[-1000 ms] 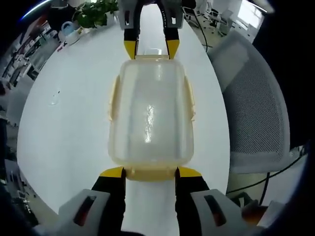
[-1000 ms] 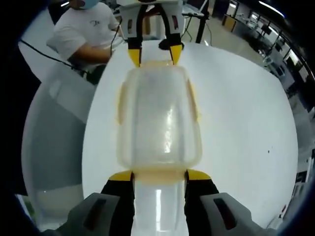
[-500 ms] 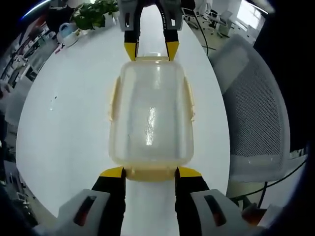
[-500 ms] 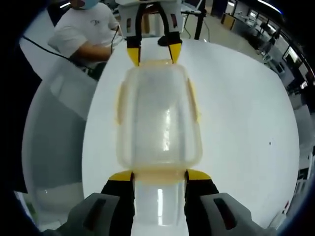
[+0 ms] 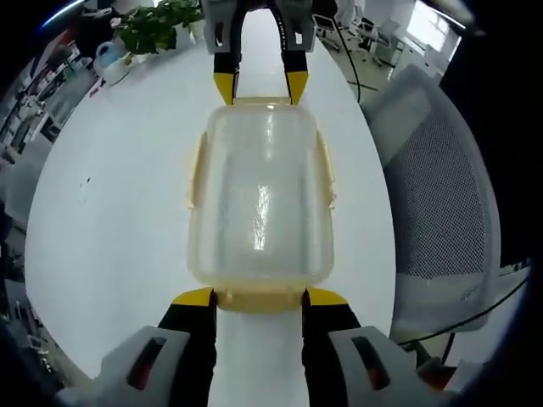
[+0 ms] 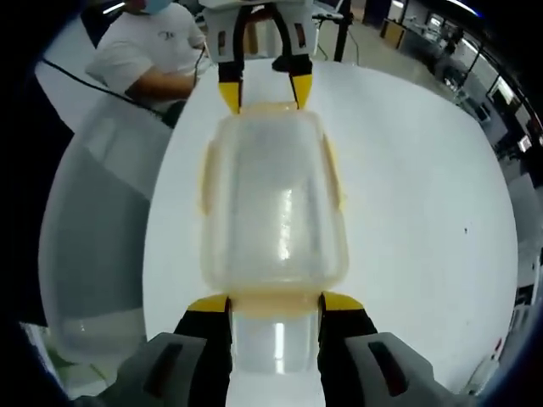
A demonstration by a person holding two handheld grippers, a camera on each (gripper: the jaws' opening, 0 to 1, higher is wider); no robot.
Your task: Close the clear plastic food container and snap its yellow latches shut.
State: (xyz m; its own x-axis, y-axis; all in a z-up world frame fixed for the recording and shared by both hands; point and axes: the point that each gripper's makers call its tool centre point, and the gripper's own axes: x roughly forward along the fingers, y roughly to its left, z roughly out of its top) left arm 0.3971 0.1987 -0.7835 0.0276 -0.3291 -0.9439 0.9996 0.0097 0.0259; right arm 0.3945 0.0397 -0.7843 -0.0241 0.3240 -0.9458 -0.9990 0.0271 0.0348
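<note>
The clear plastic container (image 5: 259, 195) has its lid on and lies lengthwise over the white round table (image 5: 110, 212). Yellow side latches (image 5: 195, 165) flare outward along its long edges. My left gripper (image 5: 260, 297) has its yellow-tipped jaws pressed against both ends of the near end latch (image 5: 259, 302). My right gripper (image 5: 260, 85) grips the far end latch the same way. In the right gripper view the container (image 6: 276, 203) sits between the right gripper (image 6: 276, 303) at the near latch and the left gripper (image 6: 265, 89) at the far one.
A grey mesh chair (image 5: 441, 195) stands against the table's right edge. A potted plant (image 5: 148, 25) sits at the far left of the table. A person in a white shirt (image 6: 144, 51) sits beyond the table, with a pale chair back (image 6: 93, 237) beside its edge.
The table and room have slid slightly behind the container in both views, while the container keeps its place between both pairs of jaws. Neither grip has changed.
</note>
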